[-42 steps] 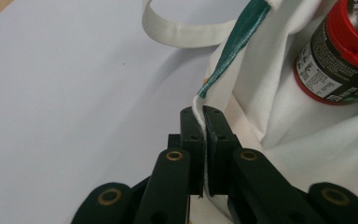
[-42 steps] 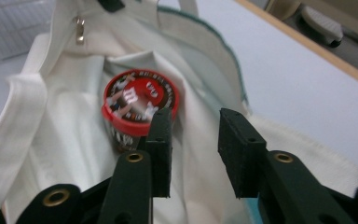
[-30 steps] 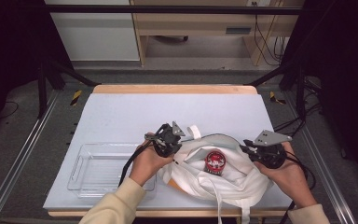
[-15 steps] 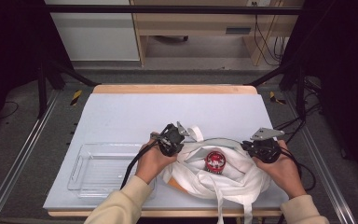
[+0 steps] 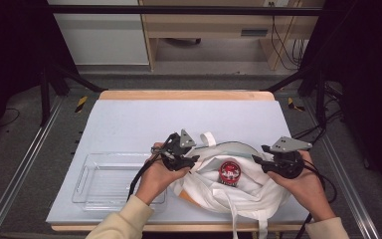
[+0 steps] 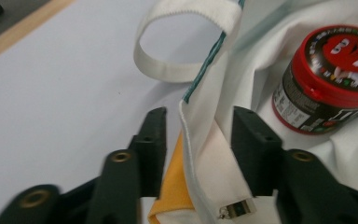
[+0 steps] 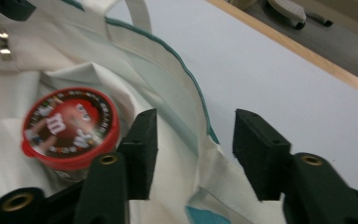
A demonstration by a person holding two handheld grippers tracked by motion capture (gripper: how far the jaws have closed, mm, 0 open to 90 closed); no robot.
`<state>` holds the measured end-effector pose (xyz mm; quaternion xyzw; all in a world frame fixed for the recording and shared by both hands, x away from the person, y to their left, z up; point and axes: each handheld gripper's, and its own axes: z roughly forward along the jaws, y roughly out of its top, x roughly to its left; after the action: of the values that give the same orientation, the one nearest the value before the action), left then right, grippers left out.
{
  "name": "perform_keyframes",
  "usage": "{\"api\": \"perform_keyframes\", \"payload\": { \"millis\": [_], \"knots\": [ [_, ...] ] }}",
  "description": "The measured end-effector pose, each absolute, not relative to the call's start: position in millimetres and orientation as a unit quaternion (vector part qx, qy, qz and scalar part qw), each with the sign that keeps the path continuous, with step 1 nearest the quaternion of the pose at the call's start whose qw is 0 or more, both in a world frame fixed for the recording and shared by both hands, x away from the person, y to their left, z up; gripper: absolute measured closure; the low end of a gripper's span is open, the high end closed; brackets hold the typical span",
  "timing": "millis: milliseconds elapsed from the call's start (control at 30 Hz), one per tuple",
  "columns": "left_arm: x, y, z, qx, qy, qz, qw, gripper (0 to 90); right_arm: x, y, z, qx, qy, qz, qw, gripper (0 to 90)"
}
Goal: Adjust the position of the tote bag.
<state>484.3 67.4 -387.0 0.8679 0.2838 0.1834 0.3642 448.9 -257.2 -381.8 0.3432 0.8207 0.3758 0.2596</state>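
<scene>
A white tote bag (image 5: pixel 229 196) lies open on the table, near the front edge. A red-lidded candy jar (image 5: pixel 230 171) stands inside it. My left gripper (image 5: pixel 188 162) is at the bag's left rim and is open. In the left gripper view the teal-trimmed rim (image 6: pixel 209 149) runs up between the jaws of my left gripper (image 6: pixel 200 144), with the jar (image 6: pixel 331 74) off to the right. My right gripper (image 5: pixel 259 160) is open at the bag's right rim. In the right gripper view its jaws straddle the rim (image 7: pixel 200 135), and the jar (image 7: pixel 70 128) sits left of them.
A clear plastic tray (image 5: pixel 104 181) sits on the table (image 5: pixel 179 119) left of the bag, beside the left hand. A strap loop (image 6: pixel 163 71) of the bag lies on the table beyond the left rim. An orange patch (image 6: pixel 177 186) shows under the bag.
Both hands have shifted only slightly at the bag's rim. The right gripper has moved a little farther from the front edge. The jar has stayed in place.
</scene>
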Motion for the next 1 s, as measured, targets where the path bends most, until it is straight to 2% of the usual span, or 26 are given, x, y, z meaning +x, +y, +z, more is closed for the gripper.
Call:
{"api": "perform_keyframes", "payload": {
  "millis": [133, 233, 533, 767, 1000],
  "knots": [
    [477, 78, -377, 0.853, 0.292, 0.188, 0.391, 37.3, 442, -248, -373, 0.336, 0.825, 0.377, 0.254, 37.0],
    [473, 86, -372, 0.845, 0.3, 0.184, 0.402, 30.6, 441, -240, -373, 0.335, 0.834, 0.371, 0.232, 32.0],
    [463, 115, -368, 0.833, 0.316, 0.182, 0.417, 18.2, 443, -213, -379, 0.322, 0.857, 0.355, 0.189, 24.5],
    [456, 139, -365, 0.824, 0.329, 0.185, 0.423, 14.4, 448, -206, -383, 0.313, 0.872, 0.342, 0.159, 20.2],
    [446, 157, -366, 0.822, 0.335, 0.189, 0.42, 13.5, 452, -203, -392, 0.304, 0.879, 0.341, 0.139, 20.0]
  ]
}}
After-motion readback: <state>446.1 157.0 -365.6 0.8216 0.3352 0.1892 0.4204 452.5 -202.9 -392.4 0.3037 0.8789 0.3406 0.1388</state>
